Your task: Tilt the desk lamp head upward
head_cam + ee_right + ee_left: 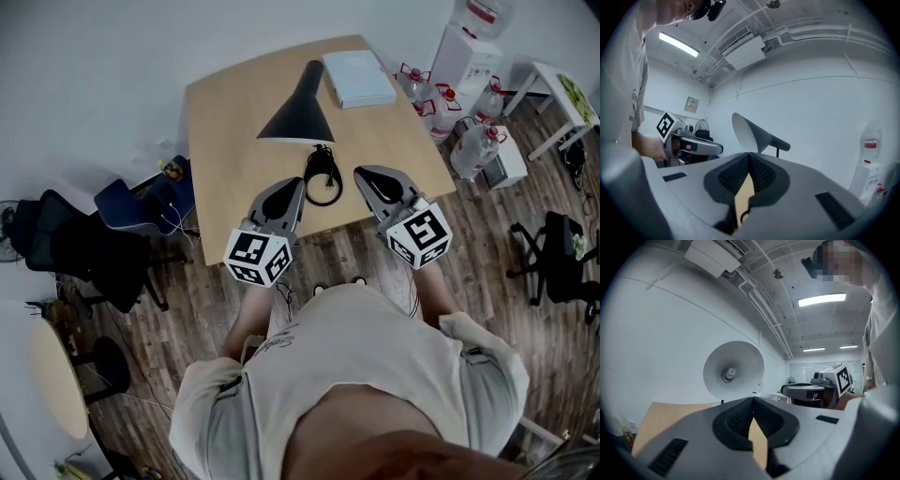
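A black desk lamp (298, 105) stands on the wooden table (225, 122), its cone head opening toward me. In the left gripper view I look into the white inside of the lamp head (733, 370), bulb showing. The right gripper view shows the lamp head (752, 132) from the side, with its dark neck. My left gripper (296, 185) and right gripper (361, 172) hover over the table's near edge, short of the lamp, both shut and holding nothing. The left gripper's jaws (753, 400) meet at the tips, as do the right gripper's (749, 153).
A coiled black cable (322, 180) lies between the grippers. A white box (358, 78) sits at the table's far corner. Water bottles (473, 145) and a dispenser (464, 52) stand to the right, black chairs (84, 248) to the left, a round table (58, 375) at lower left.
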Available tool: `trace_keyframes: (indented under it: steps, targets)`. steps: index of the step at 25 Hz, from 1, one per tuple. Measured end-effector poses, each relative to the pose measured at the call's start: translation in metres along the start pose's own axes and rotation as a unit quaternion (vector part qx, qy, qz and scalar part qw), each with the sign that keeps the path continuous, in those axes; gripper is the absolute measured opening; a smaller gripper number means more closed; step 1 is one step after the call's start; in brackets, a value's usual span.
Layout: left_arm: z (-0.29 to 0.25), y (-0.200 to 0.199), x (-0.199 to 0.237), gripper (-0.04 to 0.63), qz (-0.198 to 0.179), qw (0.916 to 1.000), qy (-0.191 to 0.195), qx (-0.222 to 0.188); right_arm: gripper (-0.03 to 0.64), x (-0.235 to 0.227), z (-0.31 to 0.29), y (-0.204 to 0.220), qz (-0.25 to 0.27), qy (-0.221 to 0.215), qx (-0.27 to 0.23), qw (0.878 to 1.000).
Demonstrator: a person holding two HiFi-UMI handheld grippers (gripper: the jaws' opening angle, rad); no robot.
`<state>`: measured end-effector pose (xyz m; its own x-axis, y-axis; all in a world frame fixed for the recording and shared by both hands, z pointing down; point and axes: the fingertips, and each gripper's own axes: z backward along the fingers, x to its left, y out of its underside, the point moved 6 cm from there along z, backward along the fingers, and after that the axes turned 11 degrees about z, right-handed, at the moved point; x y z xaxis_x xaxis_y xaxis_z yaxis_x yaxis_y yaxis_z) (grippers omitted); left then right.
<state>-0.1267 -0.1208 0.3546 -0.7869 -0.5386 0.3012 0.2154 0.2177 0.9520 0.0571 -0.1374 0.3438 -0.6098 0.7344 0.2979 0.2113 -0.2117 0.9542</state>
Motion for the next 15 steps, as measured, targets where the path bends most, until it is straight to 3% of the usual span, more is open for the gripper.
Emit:
trace_keyframes:
  steps: [15]
  targets:
    - [0.009, -0.012, -0.005, 0.012, -0.014, 0.9998, -0.007, -0.011, -0.005, -0.003, 0.017, -0.004, 0.002, 0.029, -0.002, 1.0]
